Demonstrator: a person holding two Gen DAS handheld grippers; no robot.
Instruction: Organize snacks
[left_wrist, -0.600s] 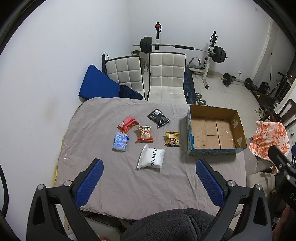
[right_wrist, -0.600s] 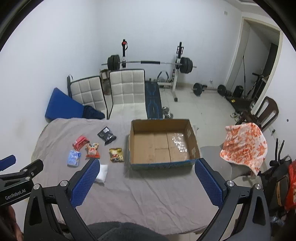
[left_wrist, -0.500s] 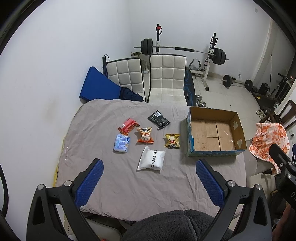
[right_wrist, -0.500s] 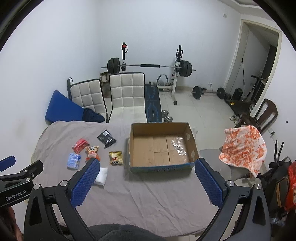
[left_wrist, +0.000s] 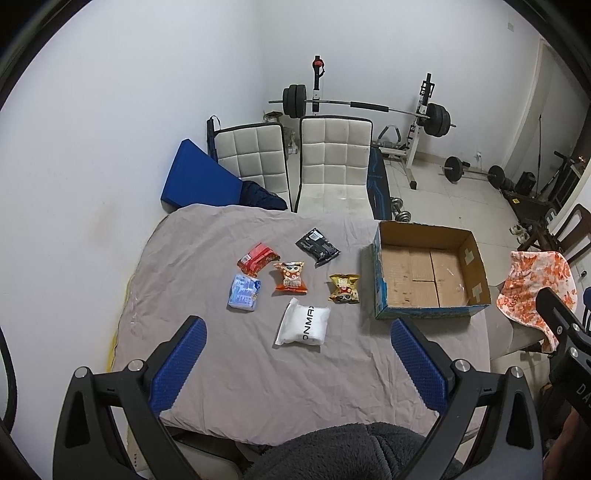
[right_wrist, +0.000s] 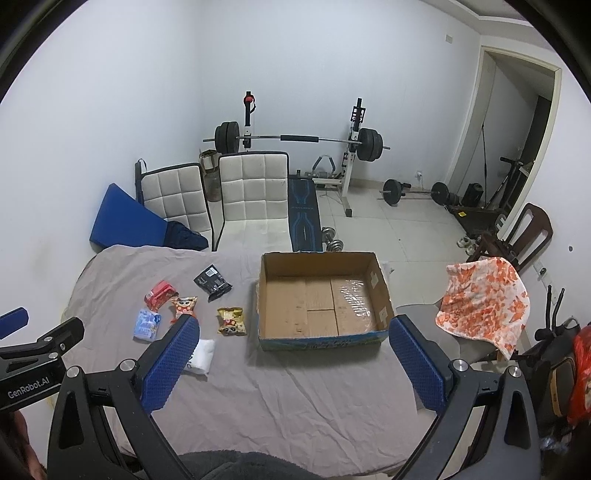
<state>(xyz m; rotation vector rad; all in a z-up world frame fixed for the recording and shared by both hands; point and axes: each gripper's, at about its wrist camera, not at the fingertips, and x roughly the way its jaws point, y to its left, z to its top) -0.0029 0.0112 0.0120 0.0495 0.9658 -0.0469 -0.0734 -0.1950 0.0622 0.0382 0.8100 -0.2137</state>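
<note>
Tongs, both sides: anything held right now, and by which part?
Nothing held. The left tongs and right tongs are open above the table; all six snack packets lie loose, beside the empty cardboard box.

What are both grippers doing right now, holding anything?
Left gripper: open, holding nothing, above the table.
Right gripper: open, holding nothing, near the cardboard box.

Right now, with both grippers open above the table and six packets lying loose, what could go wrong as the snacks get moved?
1. The red packet and blue packet lie almost touching; a grasp may drag both.
2. The cardboard box sits at the table's right edge; a nudge could push it off.
3. The grey cloth is wrinkled and may bunch under the left gripper at the flat white packet.
</note>
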